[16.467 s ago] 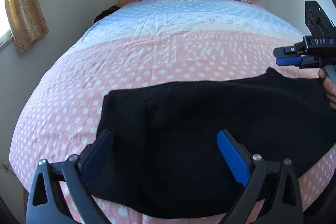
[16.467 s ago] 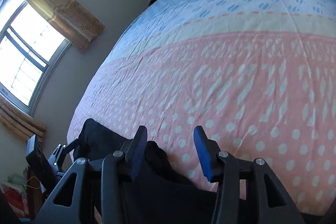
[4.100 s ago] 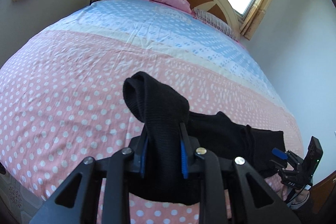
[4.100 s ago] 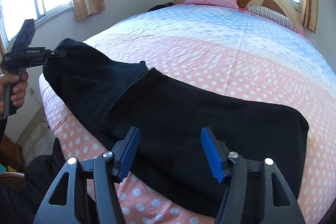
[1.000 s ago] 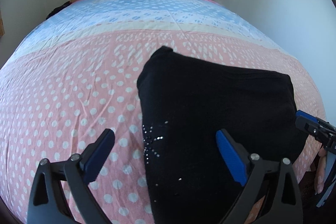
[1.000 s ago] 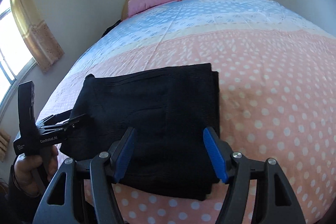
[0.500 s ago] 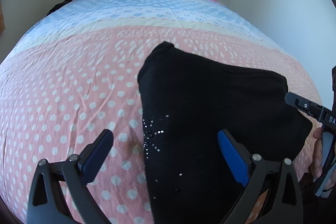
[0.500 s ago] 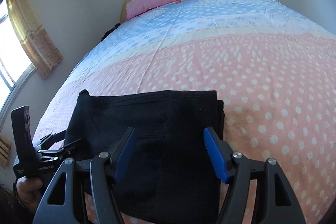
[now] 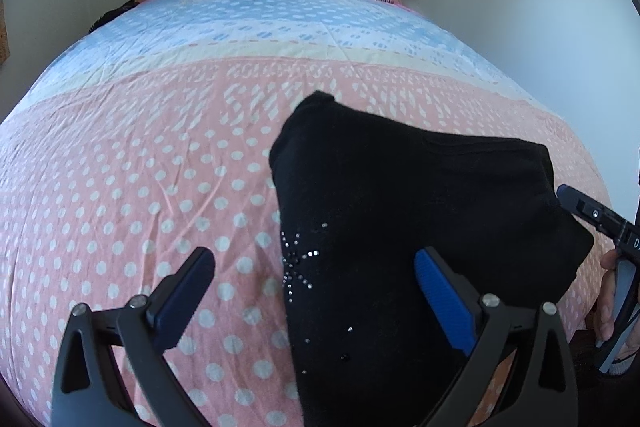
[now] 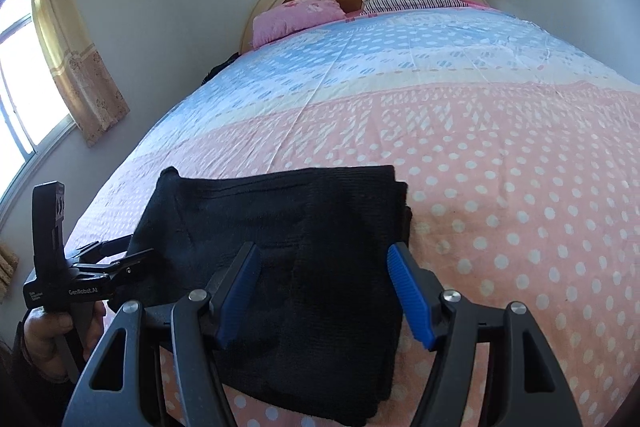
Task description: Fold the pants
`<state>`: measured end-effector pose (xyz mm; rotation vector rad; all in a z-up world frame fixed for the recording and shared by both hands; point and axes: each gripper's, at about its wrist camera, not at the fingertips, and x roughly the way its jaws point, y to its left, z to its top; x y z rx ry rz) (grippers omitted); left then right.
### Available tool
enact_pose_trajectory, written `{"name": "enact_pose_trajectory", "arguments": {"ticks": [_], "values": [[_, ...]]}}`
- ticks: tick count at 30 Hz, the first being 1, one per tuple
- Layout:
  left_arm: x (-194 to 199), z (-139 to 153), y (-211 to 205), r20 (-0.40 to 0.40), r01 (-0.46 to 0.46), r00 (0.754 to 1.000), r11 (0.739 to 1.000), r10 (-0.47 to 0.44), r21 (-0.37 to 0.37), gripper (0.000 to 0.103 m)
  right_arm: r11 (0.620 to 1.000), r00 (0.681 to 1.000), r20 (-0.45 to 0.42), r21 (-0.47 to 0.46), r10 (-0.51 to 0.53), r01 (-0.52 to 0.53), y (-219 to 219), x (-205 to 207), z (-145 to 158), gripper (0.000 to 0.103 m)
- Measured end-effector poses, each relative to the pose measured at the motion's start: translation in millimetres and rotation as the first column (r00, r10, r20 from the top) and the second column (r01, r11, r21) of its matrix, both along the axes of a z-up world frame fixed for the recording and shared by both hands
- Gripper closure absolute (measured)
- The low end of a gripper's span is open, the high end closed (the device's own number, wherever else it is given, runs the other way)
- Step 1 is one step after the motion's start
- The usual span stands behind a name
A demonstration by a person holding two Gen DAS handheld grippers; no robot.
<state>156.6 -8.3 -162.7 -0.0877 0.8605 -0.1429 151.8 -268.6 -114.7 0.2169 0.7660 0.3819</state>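
Black knit pants, folded into a compact stack, lower centre of frame on dotted pink bedspread. Soft, limp, light; best taken at doubled right edge. Left gripper wide open, empty. Right gripper moderately open above cloth, holding nothing.

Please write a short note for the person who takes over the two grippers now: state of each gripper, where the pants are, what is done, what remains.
Left gripper: open, holding nothing, hovering over the near left edge of the pants.
Right gripper: open, holding nothing, hovering over the near right part of the pants.
Pants: black, lying folded in a compact stack on the pink dotted bedspread, near the foot edge of the bed.
Done: the folding looks complete.
Left: perhaps only straighten the far left corner, which sticks up a little.
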Motion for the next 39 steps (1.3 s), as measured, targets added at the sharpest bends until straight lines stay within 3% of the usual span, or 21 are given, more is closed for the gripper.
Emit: {"name": "enact_pose_trajectory", "arguments": {"ticks": [3,6,9,12,18,21,23,25,28,32,39], "values": [[6,1,7,0.013,0.000,1.000,1.000,0.001,-0.008,0.001,0.998,0.998,-0.023,0.010,-0.063,0.063,-16,0,-1,0.036],[16,-7,16,-0.016,-0.003,1.000,0.999,0.002,-0.047,0.001,0.995,0.992,-0.099,0.045,-0.082,0.086,-26,8,-14,0.036],[23,-13,23,-0.045,0.005,0.999,0.993,-0.011,-0.117,0.001,0.995,0.987,-0.151,0.082,-0.049,0.062,-24,13,-25,0.036],[28,-17,27,-0.051,0.018,0.998,0.986,-0.027,-0.166,0.001,0.995,0.988,-0.148,0.083,-0.043,0.056,-21,13,-26,0.036],[32,-17,25,-0.055,0.050,0.997,0.981,-0.061,-0.189,0.002,0.991,0.983,-0.183,0.133,0.020,0.005,-12,12,-30,0.039],[30,-15,20,-0.049,0.088,0.994,0.975,-0.100,-0.206,0.021,0.997,0.985,-0.170,0.081,0.011,0.003,-3,9,-31,0.044],[29,-16,16,-0.048,0.118,0.990,0.966,-0.132,-0.229,0.039,0.992,0.983,-0.181,0.129,0.026,-0.003,-6,10,-33,0.055],[31,-18,16,-0.051,0.130,0.988,0.957,-0.148,-0.259,0.049,0.975,0.978,-0.200,0.221,0.058,-0.013,-12,11,-37,0.065],[30,-18,23,-0.038,0.128,0.988,0.943,-0.147,-0.306,0.070,0.965,0.979,-0.190,0.262,0.075,-0.023,-11,9,-35,0.069],[23,-13,34,-0.026,0.113,0.991,0.927,-0.131,-0.357,0.077,0.965,0.984,-0.134,0.250,0.117,-0.081,3,8,-14,0.070],[-1,12,75,0.039,0.040,0.999,0.942,-0.029,-0.335,0.079,0.956,0.962,-0.101,0.175,0.254,-0.234,60,48,19,0.070]]}}
